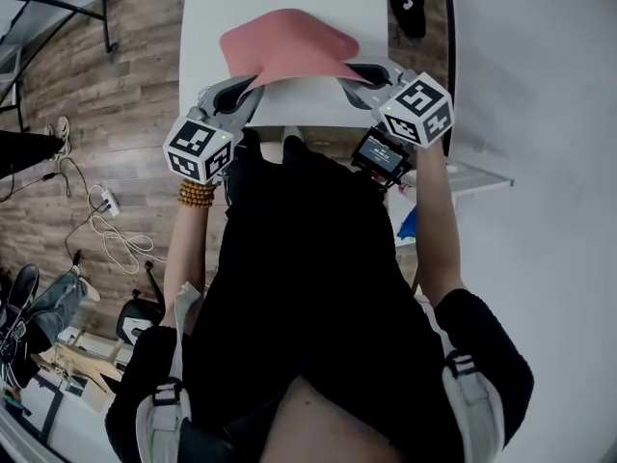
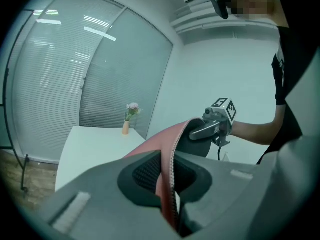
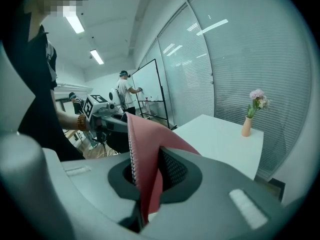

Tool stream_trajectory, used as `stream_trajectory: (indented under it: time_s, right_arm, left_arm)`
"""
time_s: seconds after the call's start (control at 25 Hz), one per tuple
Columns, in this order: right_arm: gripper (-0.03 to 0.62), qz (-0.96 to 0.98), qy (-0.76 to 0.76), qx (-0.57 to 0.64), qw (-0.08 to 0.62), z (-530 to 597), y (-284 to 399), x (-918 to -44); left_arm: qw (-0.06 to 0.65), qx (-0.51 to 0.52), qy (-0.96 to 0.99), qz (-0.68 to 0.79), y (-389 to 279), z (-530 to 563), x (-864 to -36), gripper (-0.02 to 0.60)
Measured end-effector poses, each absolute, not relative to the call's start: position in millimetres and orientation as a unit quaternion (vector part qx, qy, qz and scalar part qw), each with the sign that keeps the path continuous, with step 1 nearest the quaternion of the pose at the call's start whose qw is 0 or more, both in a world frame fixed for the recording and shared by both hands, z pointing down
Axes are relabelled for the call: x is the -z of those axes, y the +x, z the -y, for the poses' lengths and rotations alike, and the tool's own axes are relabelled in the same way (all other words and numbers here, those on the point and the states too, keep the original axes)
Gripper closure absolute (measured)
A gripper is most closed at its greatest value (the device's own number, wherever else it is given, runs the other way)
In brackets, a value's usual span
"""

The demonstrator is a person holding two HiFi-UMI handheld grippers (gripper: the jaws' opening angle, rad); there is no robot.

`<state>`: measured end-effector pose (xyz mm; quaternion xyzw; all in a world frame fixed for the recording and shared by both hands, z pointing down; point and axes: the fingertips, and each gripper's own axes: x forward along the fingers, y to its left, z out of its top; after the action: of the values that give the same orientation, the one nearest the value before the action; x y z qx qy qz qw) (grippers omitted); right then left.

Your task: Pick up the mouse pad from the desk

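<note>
The pink mouse pad (image 1: 287, 46) hangs lifted above the white desk (image 1: 207, 27), bowed between my two grippers. My left gripper (image 1: 249, 87) is shut on its near left corner, and my right gripper (image 1: 349, 71) is shut on its near right corner. In the left gripper view the mouse pad (image 2: 167, 181) runs edge-on between the jaws, black underside showing, with the right gripper (image 2: 212, 126) beyond. In the right gripper view the mouse pad (image 3: 142, 159) stands pinched between the jaws, and the left gripper (image 3: 102, 109) holds its far corner.
A small vase with flowers (image 2: 129, 118) stands at the desk's far end, by the glass wall with blinds. A whiteboard (image 3: 152, 91) and two people stand further back in the room. Cables and a power strip (image 1: 104, 205) lie on the wood floor to the left.
</note>
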<state>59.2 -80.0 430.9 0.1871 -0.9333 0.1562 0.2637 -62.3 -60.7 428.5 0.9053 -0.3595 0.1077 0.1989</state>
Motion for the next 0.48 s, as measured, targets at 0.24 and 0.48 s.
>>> stream_trajectory:
  time_s: [0.24,0.48]
  right_arm:
    - [0.551,0.94,0.178,-0.16,0.242,77.0,54.2,-413.3]
    - [0.549,0.958,0.154,-0.168,0.173,71.5,43.1,-378.7]
  left_arm:
    - [0.17,-0.097,0.909,0.367,-64.5,64.7,-406.3,0.563]
    - [0.145,-0.047,0.918,0.365,-60.0,65.5,-373.2,0.563]
